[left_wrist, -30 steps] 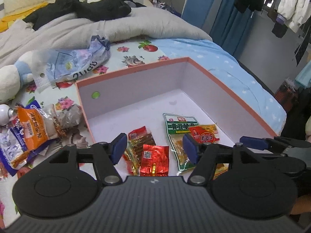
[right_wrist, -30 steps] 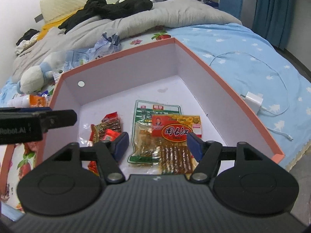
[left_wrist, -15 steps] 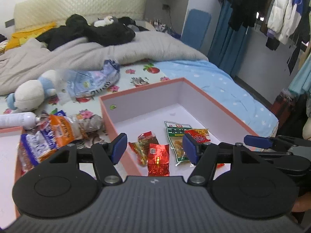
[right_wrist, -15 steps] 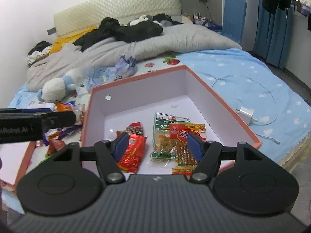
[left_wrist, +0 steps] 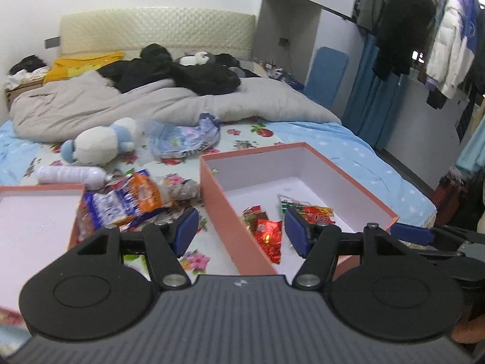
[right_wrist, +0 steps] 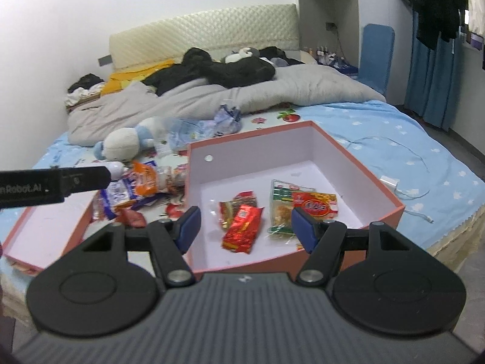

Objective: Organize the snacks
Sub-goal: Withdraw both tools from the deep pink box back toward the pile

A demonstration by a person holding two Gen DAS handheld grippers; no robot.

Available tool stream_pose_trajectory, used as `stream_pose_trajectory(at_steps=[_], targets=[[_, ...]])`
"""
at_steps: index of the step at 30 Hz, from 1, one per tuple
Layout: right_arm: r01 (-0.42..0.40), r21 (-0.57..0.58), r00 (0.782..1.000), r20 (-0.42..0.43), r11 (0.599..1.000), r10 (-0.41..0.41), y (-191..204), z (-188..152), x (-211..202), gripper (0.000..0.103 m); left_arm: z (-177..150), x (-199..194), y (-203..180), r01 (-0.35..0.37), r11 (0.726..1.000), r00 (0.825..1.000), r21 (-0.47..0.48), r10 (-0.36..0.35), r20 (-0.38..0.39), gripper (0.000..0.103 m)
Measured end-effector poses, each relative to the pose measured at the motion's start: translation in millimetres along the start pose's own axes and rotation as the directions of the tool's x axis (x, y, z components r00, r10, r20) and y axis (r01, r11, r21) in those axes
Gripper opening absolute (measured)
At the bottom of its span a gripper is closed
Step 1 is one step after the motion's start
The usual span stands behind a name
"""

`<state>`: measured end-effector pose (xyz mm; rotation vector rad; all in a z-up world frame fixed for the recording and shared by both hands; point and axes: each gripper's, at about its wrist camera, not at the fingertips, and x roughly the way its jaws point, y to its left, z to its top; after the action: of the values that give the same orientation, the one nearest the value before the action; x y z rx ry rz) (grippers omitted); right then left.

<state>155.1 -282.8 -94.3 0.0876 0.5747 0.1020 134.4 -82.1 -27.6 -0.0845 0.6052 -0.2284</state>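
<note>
With both the left gripper (left_wrist: 241, 230) and right gripper (right_wrist: 246, 227) spread and empty, reach left of the pink box (right_wrist: 357, 239) for the loose snack pile (right_wrist: 136, 186), pinching one packet cleanly.

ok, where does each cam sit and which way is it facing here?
Left wrist: on the left gripper, angled down over the bed at the pink box's left wall and the loose snack pile; own open fingers show, right gripper at the right edge.
Right wrist: on the right gripper, facing into the box; own open fingers show, left gripper at the left edge.
Shared: box, red packet, plush toy.
</note>
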Motion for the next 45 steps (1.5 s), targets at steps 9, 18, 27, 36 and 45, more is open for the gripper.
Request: stream_pose_trajectory(at_steps=[9, 18, 27, 36, 45], targets=[[-0.101, -0.023, 0.995, -0.023, 0.995, 0.101, 28.1, -32.2, -23.0, 0.068, -39.5, -63.6, 24.8, -0.082, 0.996, 0.997, -0.037, 0.082, 0.011, 0.068], [-0.21, -0.046, 0.977, -0.034, 0.977, 0.209, 49.6, -56.2, -36.4, 0.068, -74.5, -96.3, 40.3, -0.129, 0.99, 0.992, -0.048, 0.128, -0.021, 0.068], [-0.277, -0.102, 0.961, -0.058, 0.955, 0.272, 63.4, -62.1, -33.6, 0.068, -81.7, -90.8, 45.8, -0.148, 0.987, 0.988, -0.068, 0.145, -0.052, 0.068], [-0.318, -0.127, 0.947, -0.086, 0.94, 0.309, 74.4, -54.3, -7.7, 0.08, -63.9, -53.3, 61.9, -0.147, 0.986, 0.986, -0.078, 0.139, -0.093, 0.068], [-0.35, -0.077, 0.933, -0.121, 0.934, 0.34, 83.9, -43.8, 34.7, 0.087, -40.0, -2.9, 100.6, -0.16, 0.983, 0.98, -0.091, 0.147, -0.134, 0.074]])
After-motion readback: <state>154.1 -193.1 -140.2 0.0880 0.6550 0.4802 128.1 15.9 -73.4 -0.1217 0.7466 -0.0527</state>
